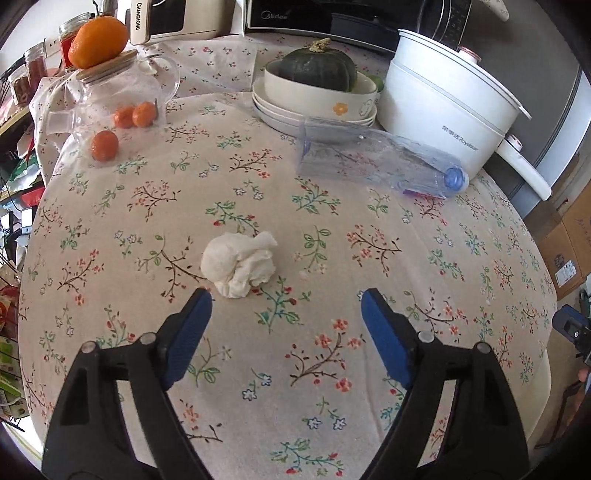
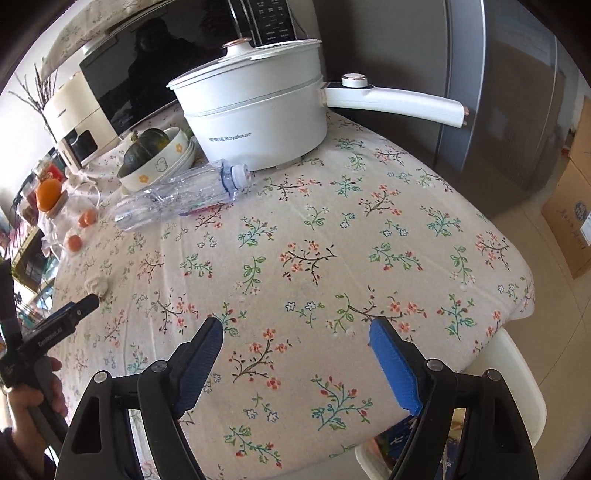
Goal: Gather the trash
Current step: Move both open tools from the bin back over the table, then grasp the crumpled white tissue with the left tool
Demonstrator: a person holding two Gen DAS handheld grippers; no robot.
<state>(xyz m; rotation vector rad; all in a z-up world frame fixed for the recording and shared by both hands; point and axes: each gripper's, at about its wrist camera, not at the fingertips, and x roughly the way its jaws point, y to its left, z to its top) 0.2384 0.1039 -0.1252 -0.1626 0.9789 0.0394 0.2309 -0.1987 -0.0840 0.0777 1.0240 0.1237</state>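
A crumpled white tissue [image 1: 242,263] lies on the floral tablecloth [image 1: 295,332], just beyond my left gripper [image 1: 286,297], which is open and empty; the tissue sits nearer its left fingertip. An empty clear plastic bottle [image 1: 373,157] with a blue cap lies on its side farther back right. In the right wrist view my right gripper [image 2: 295,328] is open and empty above the cloth near the table's front edge. The bottle [image 2: 177,197] lies far ahead to the left, the tissue [image 2: 96,284] at far left by the left gripper's finger [image 2: 75,308].
A white electric pot [image 1: 447,99] with a long handle stands behind the bottle. Stacked bowls hold a green pumpkin [image 1: 316,68]. A glass teapot [image 1: 110,92] with an orange on its lid and loose oranges [image 1: 105,146] sit at left. A microwave [image 1: 332,14] stands at the back.
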